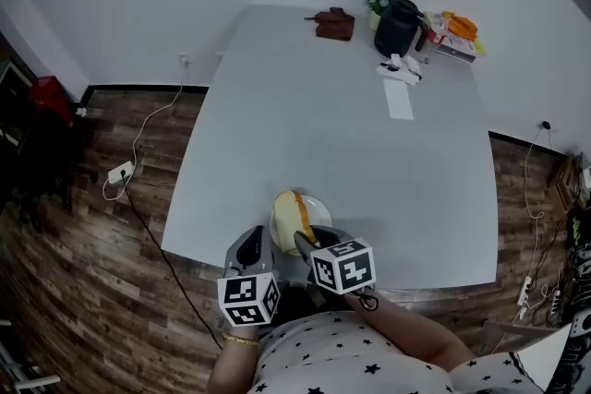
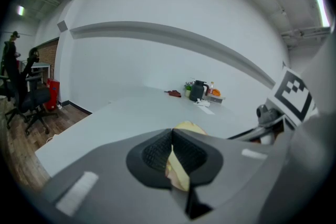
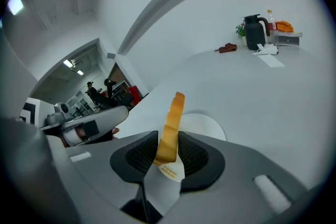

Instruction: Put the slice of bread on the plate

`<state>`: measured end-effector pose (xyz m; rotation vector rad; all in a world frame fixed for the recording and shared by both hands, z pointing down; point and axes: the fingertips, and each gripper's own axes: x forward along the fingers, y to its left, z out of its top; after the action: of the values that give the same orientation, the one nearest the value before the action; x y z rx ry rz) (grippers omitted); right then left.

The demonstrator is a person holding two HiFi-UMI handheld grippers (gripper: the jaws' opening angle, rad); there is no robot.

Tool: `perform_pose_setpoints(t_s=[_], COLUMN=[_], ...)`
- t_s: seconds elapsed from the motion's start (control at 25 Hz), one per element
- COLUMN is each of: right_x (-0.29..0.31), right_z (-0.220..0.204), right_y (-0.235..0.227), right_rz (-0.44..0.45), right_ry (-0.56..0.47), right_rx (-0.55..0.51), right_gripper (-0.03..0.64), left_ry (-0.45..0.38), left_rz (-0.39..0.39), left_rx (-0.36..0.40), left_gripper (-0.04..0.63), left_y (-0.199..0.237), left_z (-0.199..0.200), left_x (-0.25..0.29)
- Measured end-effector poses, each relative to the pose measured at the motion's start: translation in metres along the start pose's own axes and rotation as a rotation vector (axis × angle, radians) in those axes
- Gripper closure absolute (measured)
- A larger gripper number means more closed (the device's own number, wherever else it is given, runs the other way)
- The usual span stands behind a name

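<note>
head view: left gripper pressed together, empty, just beside plate. slice of bread stands on edge over plate, pinched by right gripper. risk: released upright, slice may topple past the rim onto table.

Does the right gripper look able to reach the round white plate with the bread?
Probably yes. The right gripper holds the golden-crusted bread slice upright right at the round white plate, and nothing lies between them.
</note>
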<state>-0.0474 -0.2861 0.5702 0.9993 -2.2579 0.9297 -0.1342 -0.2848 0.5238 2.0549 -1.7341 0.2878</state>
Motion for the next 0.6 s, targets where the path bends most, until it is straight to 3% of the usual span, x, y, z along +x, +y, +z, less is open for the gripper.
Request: perform_pose_setpoints(t_s=[0.16, 0.28, 0.6], right_x=[-0.003, -0.007, -0.021], right_z=[-0.001, -0.001, 0.01], right_y=[-0.011, -0.018, -0.027], right_rz=[-0.088, -0.126, -0.152], right_ry=[0.004, -0.005, -0.075], right_rx=[-0.117, -0.146, -0.15], right_gripper=[0.46, 0.394, 0.394], left_ry=[0.008, 0.009, 0.008], left_rz=[-0.01, -0.019, -0.039], left_rx=[0.001, 0.002, 0.015], left_gripper=[0.588, 0.588, 0.588], left_y=[-0.003, -0.007, -0.018], left_z=[-0.002, -0.002, -0.003], left_x=[0.003, 0.004, 0.003])
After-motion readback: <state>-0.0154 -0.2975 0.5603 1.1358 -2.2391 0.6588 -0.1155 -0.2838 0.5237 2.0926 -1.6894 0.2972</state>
